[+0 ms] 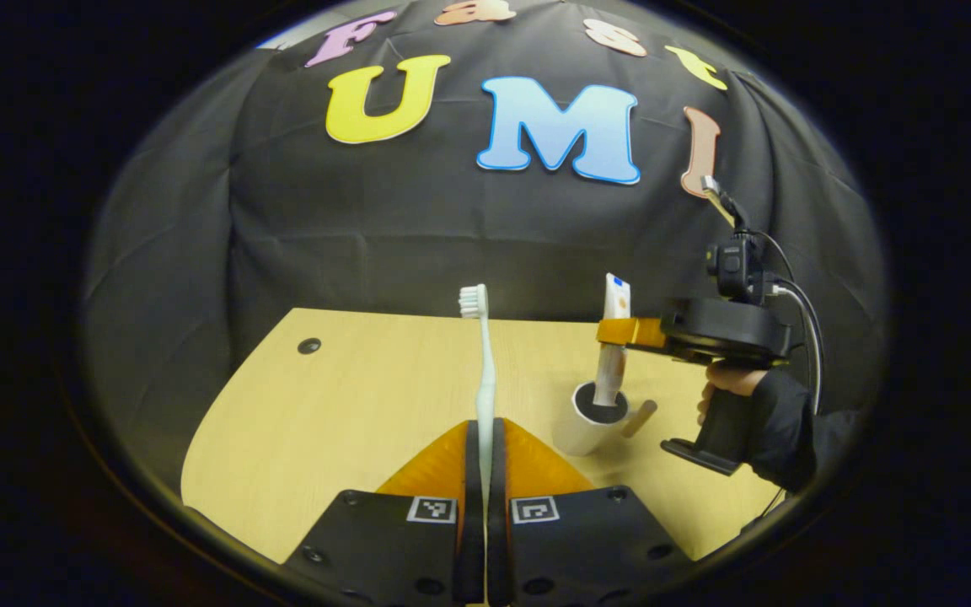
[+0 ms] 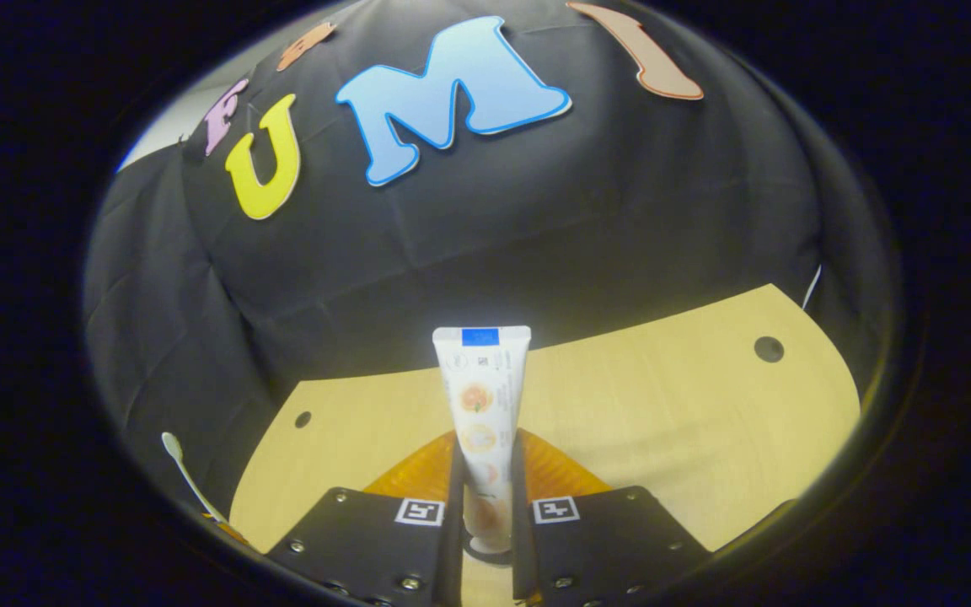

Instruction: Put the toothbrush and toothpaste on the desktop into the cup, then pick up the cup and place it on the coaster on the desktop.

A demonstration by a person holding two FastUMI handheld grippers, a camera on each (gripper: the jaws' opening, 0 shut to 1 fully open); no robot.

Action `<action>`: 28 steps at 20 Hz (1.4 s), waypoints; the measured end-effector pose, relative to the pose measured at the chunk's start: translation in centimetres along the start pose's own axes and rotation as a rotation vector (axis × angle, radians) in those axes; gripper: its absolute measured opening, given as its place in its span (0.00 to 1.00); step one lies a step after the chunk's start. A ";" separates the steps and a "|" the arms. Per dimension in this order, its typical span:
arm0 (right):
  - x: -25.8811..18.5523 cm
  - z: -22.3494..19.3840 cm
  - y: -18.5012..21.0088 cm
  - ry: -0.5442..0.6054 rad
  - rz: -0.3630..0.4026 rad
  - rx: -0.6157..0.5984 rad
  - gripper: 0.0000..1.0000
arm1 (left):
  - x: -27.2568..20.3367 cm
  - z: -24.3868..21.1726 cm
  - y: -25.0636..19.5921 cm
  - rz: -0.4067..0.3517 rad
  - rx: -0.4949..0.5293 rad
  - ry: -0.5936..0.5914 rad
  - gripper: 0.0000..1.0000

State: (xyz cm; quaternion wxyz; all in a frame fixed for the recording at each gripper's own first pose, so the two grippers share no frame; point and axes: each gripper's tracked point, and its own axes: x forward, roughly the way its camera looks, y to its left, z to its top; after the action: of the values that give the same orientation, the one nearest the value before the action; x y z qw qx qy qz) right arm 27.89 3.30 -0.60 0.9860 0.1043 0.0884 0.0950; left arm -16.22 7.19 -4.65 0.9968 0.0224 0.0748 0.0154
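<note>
Black cloth hangs behind a pale wooden desktop (image 1: 351,405) with a small dark hole near its far left corner. From the left gripper view, the left gripper (image 1: 483,438) has its fingers pinched nearly closed on the handle of a white toothbrush (image 1: 484,371), which stands upright, bristles at twelve o'clock. At about three o'clock from it sits a white cup (image 1: 588,426), with a tan coaster (image 1: 639,418) just beside the cup's right. The right gripper (image 1: 616,331), held by a gloved hand (image 1: 747,396), is clamped around the toothpaste (image 1: 614,337) tube, whose lower end dips inside the cup. In the right gripper view the tube stands upright between the narrowly parted fingers, cap end down.
</note>
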 end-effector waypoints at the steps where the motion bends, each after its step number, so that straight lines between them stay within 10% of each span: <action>1: 0.3 -0.3 0.1 0.006 0.000 -0.004 0.23 | -0.2 0.1 -0.3 0.003 0.000 0.000 0.10; 13: 1.1 -3.3 0.0 0.083 -0.011 -0.026 0.30 | -1.0 2.4 -1.5 0.022 -0.020 0.008 0.10; 16: 0.9 -3.4 0.5 0.082 0.009 -0.025 0.57 | -0.9 2.2 -1.5 0.021 -0.030 0.014 0.08; 28: -1.6 1.3 0.2 -0.025 0.029 0.057 0.56 | -0.4 2.5 -3.3 -0.025 -0.012 -0.019 0.10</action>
State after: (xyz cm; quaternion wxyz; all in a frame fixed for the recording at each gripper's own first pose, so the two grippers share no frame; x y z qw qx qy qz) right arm 26.52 2.94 1.00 0.9822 0.1348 0.0771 0.1054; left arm -16.16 3.80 -2.30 0.9977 0.0155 0.0655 0.0032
